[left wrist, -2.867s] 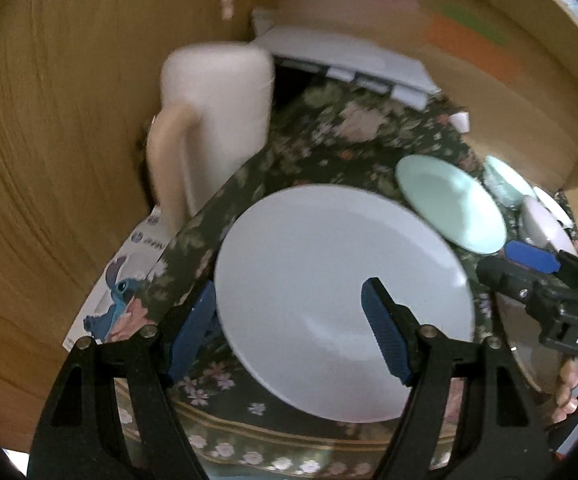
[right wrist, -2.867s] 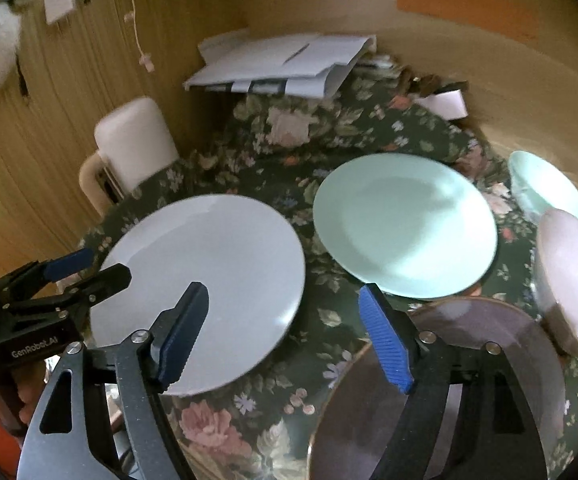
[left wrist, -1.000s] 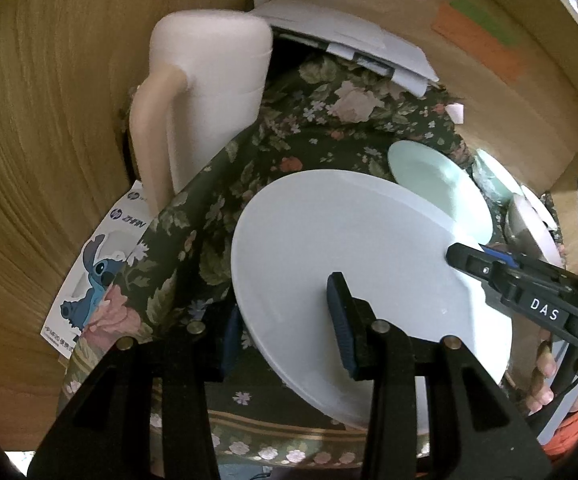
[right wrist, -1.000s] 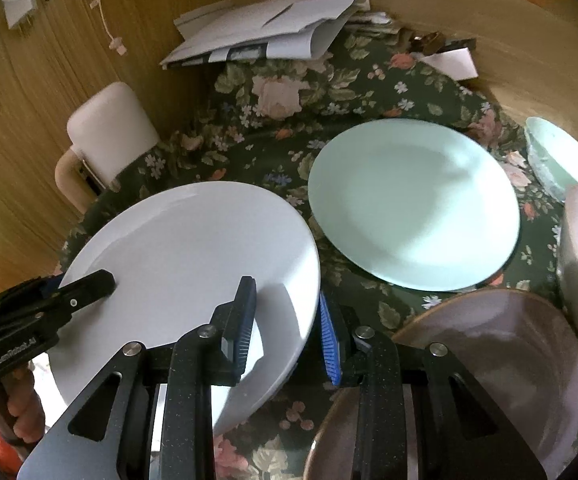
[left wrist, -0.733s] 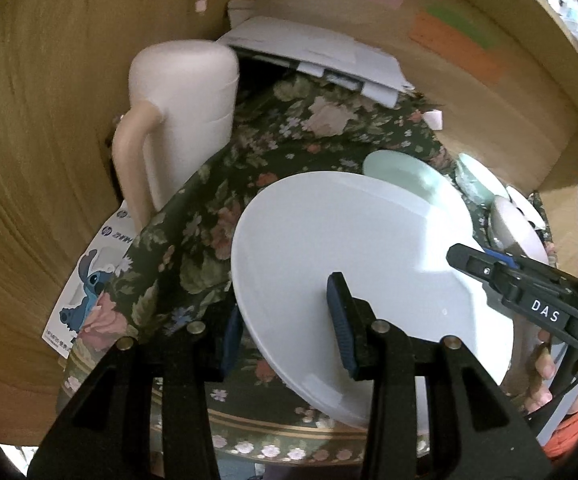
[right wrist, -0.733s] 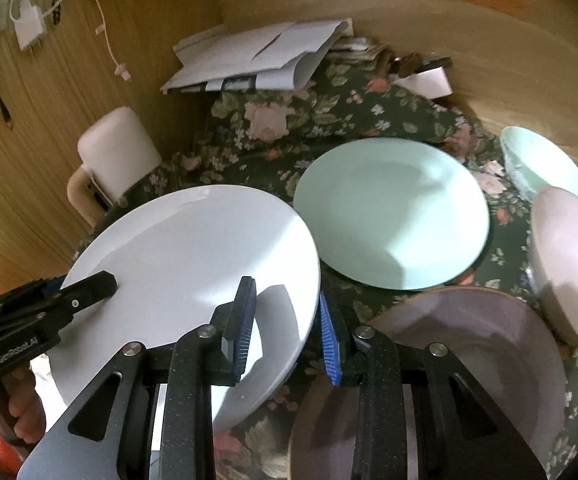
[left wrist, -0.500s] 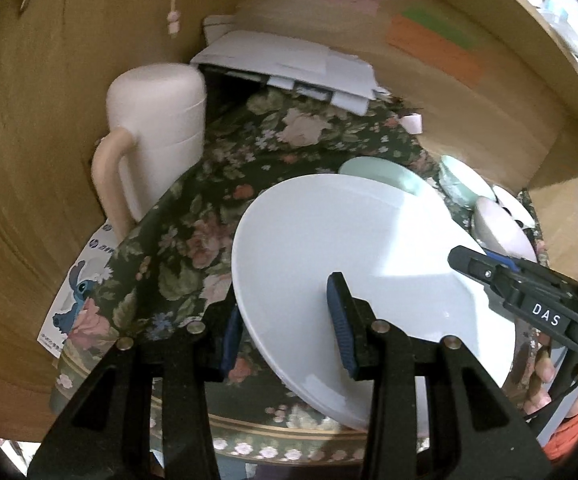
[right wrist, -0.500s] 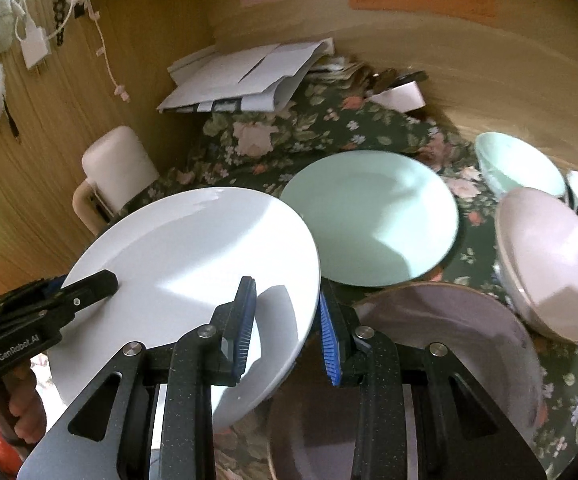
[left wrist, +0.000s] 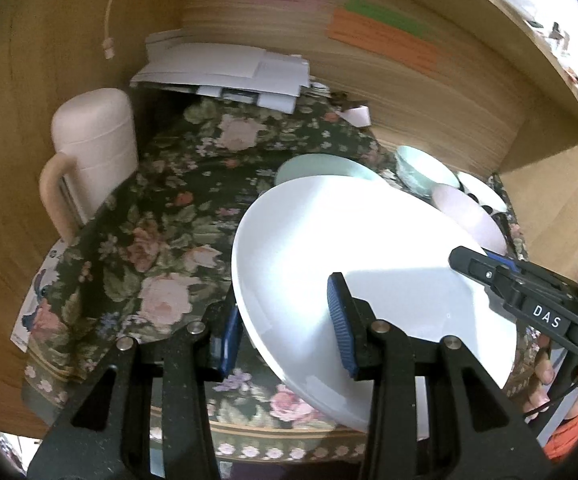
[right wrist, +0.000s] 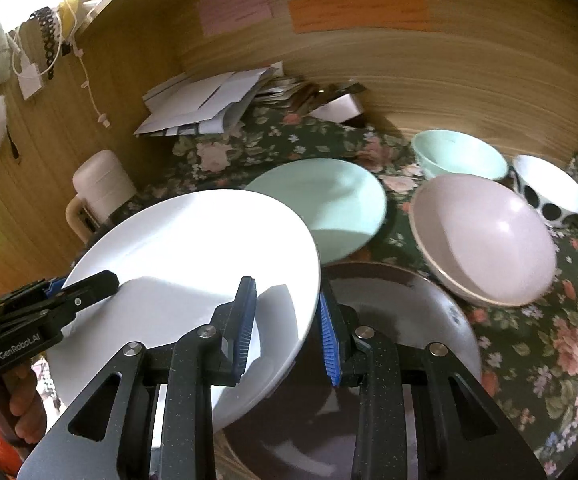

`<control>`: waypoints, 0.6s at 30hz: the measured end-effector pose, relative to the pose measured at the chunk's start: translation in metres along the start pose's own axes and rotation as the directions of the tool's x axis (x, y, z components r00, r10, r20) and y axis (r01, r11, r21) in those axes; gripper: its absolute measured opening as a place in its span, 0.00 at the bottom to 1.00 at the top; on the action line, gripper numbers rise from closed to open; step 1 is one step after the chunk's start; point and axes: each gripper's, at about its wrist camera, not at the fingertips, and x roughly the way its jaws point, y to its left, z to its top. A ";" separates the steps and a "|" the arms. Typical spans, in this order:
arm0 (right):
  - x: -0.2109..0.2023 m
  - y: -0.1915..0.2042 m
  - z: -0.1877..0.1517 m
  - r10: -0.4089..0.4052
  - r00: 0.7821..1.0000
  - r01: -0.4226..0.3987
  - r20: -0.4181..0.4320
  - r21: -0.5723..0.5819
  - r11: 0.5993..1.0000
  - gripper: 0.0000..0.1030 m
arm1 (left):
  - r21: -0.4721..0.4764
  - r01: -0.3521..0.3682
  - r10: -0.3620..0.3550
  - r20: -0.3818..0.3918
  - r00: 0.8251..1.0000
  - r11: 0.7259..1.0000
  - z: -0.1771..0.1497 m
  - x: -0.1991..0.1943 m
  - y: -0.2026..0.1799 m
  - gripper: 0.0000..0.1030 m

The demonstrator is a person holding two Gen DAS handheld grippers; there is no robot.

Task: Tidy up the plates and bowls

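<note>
A large white plate (left wrist: 369,248) (right wrist: 193,252) hangs above the flowered cloth, held from both sides. My left gripper (left wrist: 285,324) is shut on its left rim. On the opposite rim my right gripper (right wrist: 287,320) is shut too, and it also shows at the right of the left wrist view (left wrist: 485,264). The plate partly overlaps a mint green plate (right wrist: 341,196) and a dark brown plate (right wrist: 401,320) lying on the cloth. A pink bowl (right wrist: 485,236), a mint bowl (right wrist: 457,156) and a white bowl with black dots (right wrist: 549,192) stand to the right.
A cream jug with a handle (left wrist: 89,152) stands at the left edge of the cloth. Papers (right wrist: 209,100) are piled at the back against the wooden wall (right wrist: 409,64). A person's hand (left wrist: 553,376) holds the right gripper.
Both grippers closed on the white plate and lifted it off the cloth. It has travelled up and to the right, and now overlaps the mint and brown plates.
</note>
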 end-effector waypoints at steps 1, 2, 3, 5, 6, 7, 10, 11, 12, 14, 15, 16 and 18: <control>-0.003 -0.003 -0.002 -0.004 1.000 0.004 0.003 0.004 1.000 0.27 | 0.005 0.005 -0.005 -0.001 1.000 1.000 -0.001 0.000 -0.004 0.39; -0.004 -0.004 -0.003 -0.007 1.000 0.007 0.005 0.006 1.000 0.27 | 0.009 0.010 -0.010 -0.001 1.000 1.000 -0.001 0.001 -0.007 0.39; -0.007 -0.007 -0.005 -0.013 1.000 0.013 0.008 0.010 1.000 0.27 | 0.013 0.014 -0.014 -0.002 1.000 1.000 -0.001 0.001 -0.010 0.39; -0.012 -0.012 -0.008 -0.023 1.000 0.023 0.012 0.019 1.000 0.27 | 0.022 0.022 -0.022 -0.003 1.000 1.000 -0.003 0.002 -0.016 0.39; -0.014 -0.015 -0.010 -0.027 1.000 0.026 0.013 0.022 0.999 0.27 | 0.026 0.027 -0.027 -0.004 1.000 0.999 -0.003 0.002 -0.019 0.39; -0.016 -0.016 -0.010 -0.030 0.999 0.029 0.014 0.024 0.999 0.27 | 0.028 0.031 -0.031 -0.007 0.999 0.999 -0.004 0.003 -0.022 0.39; -0.021 -0.023 -0.015 -0.044 0.999 0.044 0.016 0.037 0.998 0.27 | 0.029 0.046 -0.046 -0.019 0.999 0.999 -0.007 0.007 -0.029 0.39; -0.023 -0.026 -0.017 -0.050 0.999 0.049 0.016 0.041 0.998 0.27 | 0.031 0.051 -0.050 -0.023 0.998 0.998 -0.008 0.008 -0.031 0.39; -0.024 -0.028 -0.019 -0.053 0.998 0.052 0.015 0.045 0.998 0.27 | 0.034 0.056 -0.055 -0.028 0.998 0.998 -0.009 0.009 -0.034 0.39; -0.027 -0.032 -0.023 -0.060 0.998 0.060 0.014 0.053 0.997 0.27 | 0.042 0.063 -0.062 -0.035 0.997 0.997 -0.012 0.010 -0.040 0.39; -0.028 -0.035 -0.025 -0.064 0.998 0.063 0.012 0.058 0.996 0.27 | 0.048 0.067 -0.065 -0.040 0.997 0.997 -0.013 0.012 -0.043 0.39; -0.029 -0.037 -0.027 -0.067 0.998 0.066 0.011 0.062 0.996 0.27 | 0.052 0.070 -0.068 -0.043 0.997 0.996 -0.015 0.013 -0.046 0.39; -0.031 -0.043 -0.031 -0.073 0.997 0.072 0.008 0.071 0.995 0.27 | 0.058 0.074 -0.071 -0.050 0.996 0.996 -0.018 0.015 -0.051 0.39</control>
